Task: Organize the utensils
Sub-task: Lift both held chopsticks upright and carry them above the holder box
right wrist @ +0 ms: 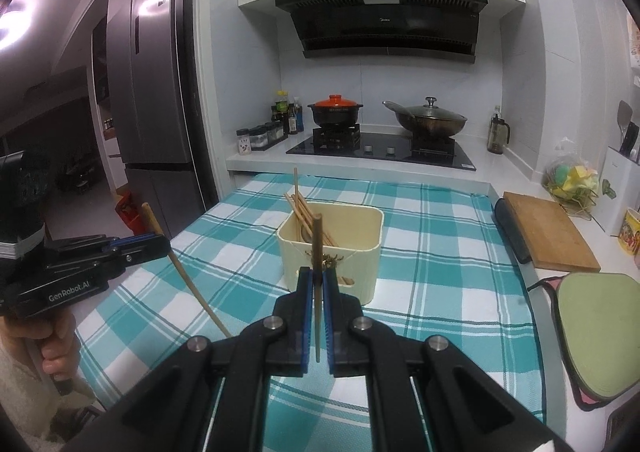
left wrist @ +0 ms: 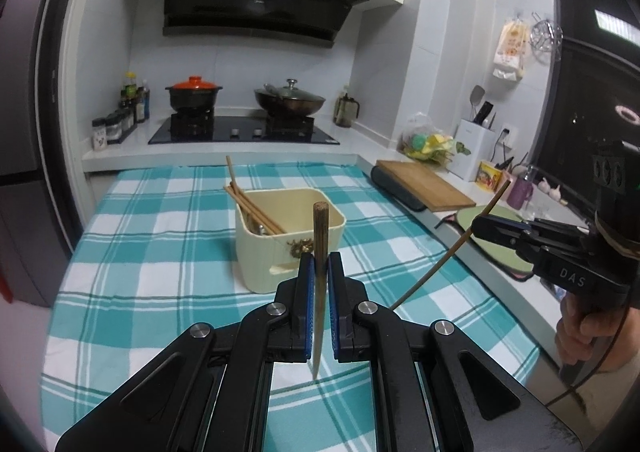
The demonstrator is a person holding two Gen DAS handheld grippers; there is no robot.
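A cream plastic utensil box (left wrist: 256, 248) (right wrist: 360, 252) stands on the teal checked cloth, with several wooden chopsticks (left wrist: 256, 211) (right wrist: 304, 211) leaning in its left corner. My left gripper (left wrist: 319, 258) is shut on a dark wooden chopstick (left wrist: 320, 236), held upright just in front of the box. That gripper (right wrist: 162, 246) and its chopstick (right wrist: 192, 288) appear at the left of the right wrist view. My right gripper (right wrist: 318, 274) is shut on another chopstick (right wrist: 317, 244), also upright before the box. In the left wrist view, the right gripper (left wrist: 478, 226) holds its thin chopstick (left wrist: 440, 264) slanted.
Behind the cloth is a hob (left wrist: 244, 131) with an orange-lidded pot (left wrist: 195, 91) and a lidded wok (left wrist: 290, 97). Spice jars (left wrist: 116, 125) stand at its left. A wooden cutting board (right wrist: 548, 236) and a green mat (right wrist: 600, 332) lie at the right. A fridge (right wrist: 152, 91) stands left.
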